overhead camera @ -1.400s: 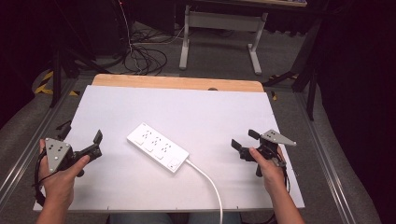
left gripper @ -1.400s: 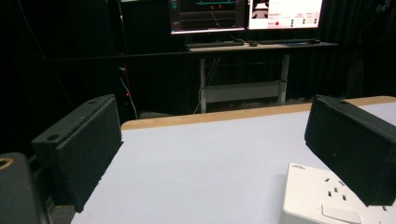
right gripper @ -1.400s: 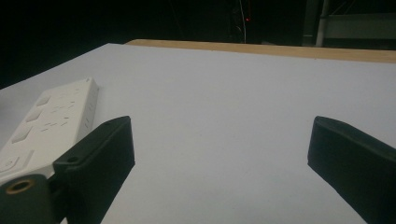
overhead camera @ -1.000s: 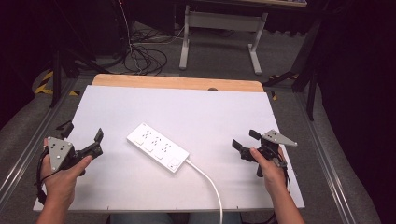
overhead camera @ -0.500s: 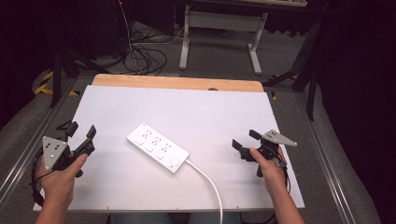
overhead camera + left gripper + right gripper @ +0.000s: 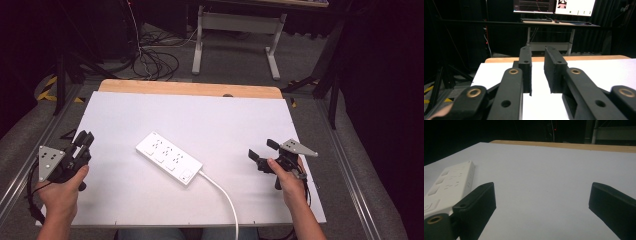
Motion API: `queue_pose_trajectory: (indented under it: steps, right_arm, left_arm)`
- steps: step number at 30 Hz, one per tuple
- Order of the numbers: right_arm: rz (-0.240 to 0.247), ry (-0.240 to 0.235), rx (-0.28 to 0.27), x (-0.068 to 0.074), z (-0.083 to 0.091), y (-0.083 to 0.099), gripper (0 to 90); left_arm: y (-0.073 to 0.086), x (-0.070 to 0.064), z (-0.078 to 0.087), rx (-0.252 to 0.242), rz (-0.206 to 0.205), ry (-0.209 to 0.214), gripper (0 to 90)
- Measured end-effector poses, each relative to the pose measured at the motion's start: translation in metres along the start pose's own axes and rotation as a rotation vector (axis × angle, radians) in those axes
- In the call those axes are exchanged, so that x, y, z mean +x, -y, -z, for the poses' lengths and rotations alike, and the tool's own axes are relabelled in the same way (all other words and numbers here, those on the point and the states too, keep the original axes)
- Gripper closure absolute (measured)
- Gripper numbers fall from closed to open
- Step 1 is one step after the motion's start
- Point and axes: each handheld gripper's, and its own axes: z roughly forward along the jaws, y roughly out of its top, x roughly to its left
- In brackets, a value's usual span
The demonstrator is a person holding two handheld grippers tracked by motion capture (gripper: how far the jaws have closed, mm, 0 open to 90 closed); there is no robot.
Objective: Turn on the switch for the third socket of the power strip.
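Note:
A white power strip (image 6: 169,157) lies slantwise in the middle of the white table (image 6: 210,112); its white cable (image 6: 225,200) runs off the near edge. At the left edge a hand holds my left gripper (image 6: 84,136), which points toward the far side. Its jaws are nearly together, with a narrow gap and nothing between them, as the left gripper view (image 6: 538,53) shows. Over the right part of the table my right gripper (image 6: 261,149) points left at the strip with its jaws wide apart and empty. In the right gripper view (image 6: 542,195), the strip (image 6: 446,185) lies at the left.
A wooden strip (image 6: 190,89) borders the table's far edge. Beyond it are a desk frame (image 6: 235,30) and loose cables (image 6: 150,60) on the floor. Metal rails (image 6: 30,160) run along both sides of the table. Monitors (image 6: 554,6) stand on a far desk.
My left gripper has swung left to point toward the far side, moved nearer the table's left edge, and its jaws have closed together. The right gripper and power strip have stayed put.

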Motion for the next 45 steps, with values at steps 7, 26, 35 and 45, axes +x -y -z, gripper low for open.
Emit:
queue_pose_trajectory:
  steps: [7, 26, 35, 45]
  right_arm:
    - [0.001, -0.002, 0.0, 0.0005, 0.0001, -0.0001, 7.9]
    - [-0.001, -0.004, 0.005, 0.0006, -0.0002, 0.0006, 7.9]
    - [-0.002, -0.003, 0.008, 0.0008, 0.0001, 0.0009, 7.9]
    - [0.002, -0.007, 0.019, 0.0012, 0.0003, 0.0019, 7.9]
  left_arm:
    - [0.0003, 0.0017, 0.0004, 0.004, -0.005, -0.013, 85.2]
    - [0.0004, 0.0035, -0.0007, 0.026, -0.04, -0.022, 89.7]
    - [0.0004, 0.0015, -0.0026, 0.034, -0.052, -0.001, 89.8]
    - [0.0005, -0.002, -0.0056, 0.041, -0.065, 0.026, 89.8]
